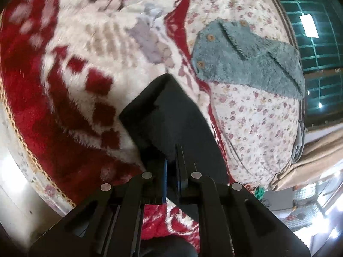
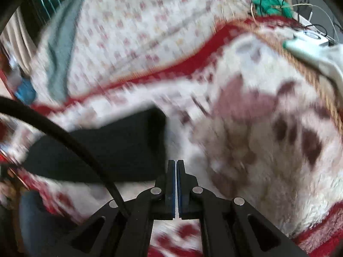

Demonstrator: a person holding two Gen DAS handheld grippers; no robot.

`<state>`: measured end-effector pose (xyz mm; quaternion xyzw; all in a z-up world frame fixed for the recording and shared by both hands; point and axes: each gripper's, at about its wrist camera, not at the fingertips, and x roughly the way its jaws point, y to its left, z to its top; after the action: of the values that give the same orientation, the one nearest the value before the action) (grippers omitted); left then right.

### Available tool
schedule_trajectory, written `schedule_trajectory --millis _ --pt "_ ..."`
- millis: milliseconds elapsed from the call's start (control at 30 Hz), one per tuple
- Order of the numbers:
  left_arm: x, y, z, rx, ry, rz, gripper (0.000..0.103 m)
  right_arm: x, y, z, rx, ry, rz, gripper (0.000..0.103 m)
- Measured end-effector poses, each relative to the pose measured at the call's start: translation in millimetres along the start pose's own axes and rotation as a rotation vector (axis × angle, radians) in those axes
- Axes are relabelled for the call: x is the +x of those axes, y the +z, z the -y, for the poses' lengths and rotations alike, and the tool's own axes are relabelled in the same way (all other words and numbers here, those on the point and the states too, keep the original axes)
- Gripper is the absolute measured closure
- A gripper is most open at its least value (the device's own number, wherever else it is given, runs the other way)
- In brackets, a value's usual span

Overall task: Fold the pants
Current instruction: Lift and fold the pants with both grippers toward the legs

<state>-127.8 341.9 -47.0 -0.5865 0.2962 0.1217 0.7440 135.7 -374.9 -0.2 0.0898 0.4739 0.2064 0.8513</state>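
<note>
The black pants (image 1: 169,115) lie folded on a red and white fleece blanket (image 1: 75,64). My left gripper (image 1: 171,160) is shut on the near edge of the pants, and the dark cloth drapes over its fingers. In the right wrist view the pants (image 2: 103,147) lie to the left. My right gripper (image 2: 175,162) is shut and empty, just off the pants' right edge, over the blanket (image 2: 257,139). This view is blurred by motion.
A grey-blue fuzzy garment with wooden buttons (image 1: 250,60) lies on a floral sheet (image 1: 257,124) to the right. A black cable (image 2: 64,132) crosses the right view. Green yarn and wires (image 2: 270,4) and a pale cloth (image 2: 317,53) sit at the far edge.
</note>
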Motion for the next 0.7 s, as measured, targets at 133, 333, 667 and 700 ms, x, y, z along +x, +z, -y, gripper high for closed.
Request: schedule_trajectory --millis 133,333,667,700 --pt "2.3 -0.5 -6.7 -0.025 -0.017 -0.011 0.098 -0.5 22.5 3.4 0.133 0.162 0.018 0.067" --pt "5.1 0.9 -9.7 -0.047 -0.019 -0.028 0.098 40.7 50.1 -11.2 0.007 0.071 -0.179 0.060" --pt "11.5 -0.6 -12.6 -0.052 0.007 -0.035 0.098 -41.3 102.9 -78.8 -0.241 0.134 0.113 0.101" --pt "11.6 -0.8 -12.9 -0.055 0.007 -0.035 0.098 -43.1 101.3 -82.8 -0.254 0.147 0.113 0.101"
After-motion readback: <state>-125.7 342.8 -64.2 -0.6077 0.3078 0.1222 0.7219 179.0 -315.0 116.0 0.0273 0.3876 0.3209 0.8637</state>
